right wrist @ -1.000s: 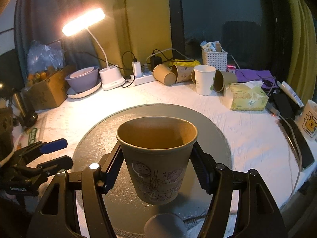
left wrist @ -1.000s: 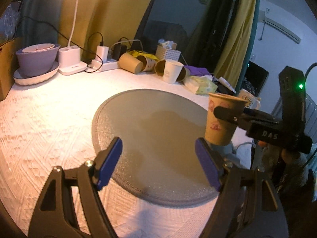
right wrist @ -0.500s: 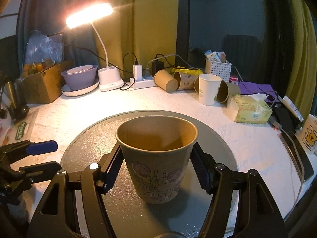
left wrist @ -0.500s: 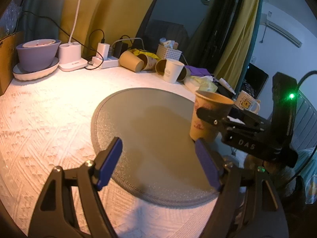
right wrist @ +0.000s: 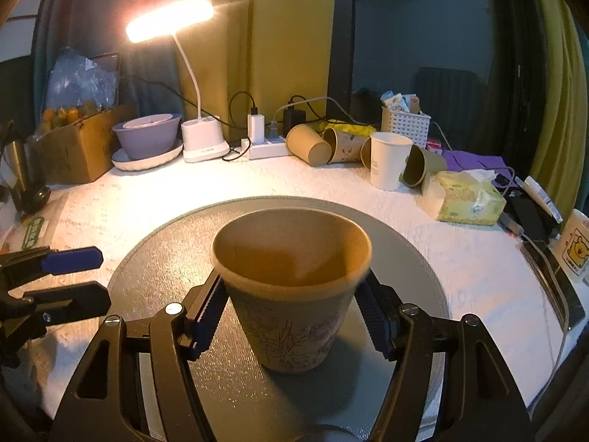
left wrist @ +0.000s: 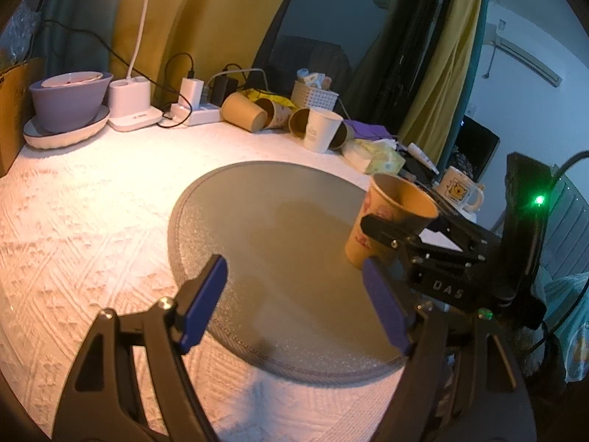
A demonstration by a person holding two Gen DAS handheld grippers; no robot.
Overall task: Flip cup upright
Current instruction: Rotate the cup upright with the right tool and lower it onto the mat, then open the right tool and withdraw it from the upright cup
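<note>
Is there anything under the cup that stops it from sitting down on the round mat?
Nothing visible does. The cup is upright between the right gripper's fingers, its base on or just above a bare patch of the mat. The left gripper is open, off to the side.

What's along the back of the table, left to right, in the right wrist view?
Cardboard box → purple bowl → lamp base → power strip → white cup → tissue pack → mug.
</note>
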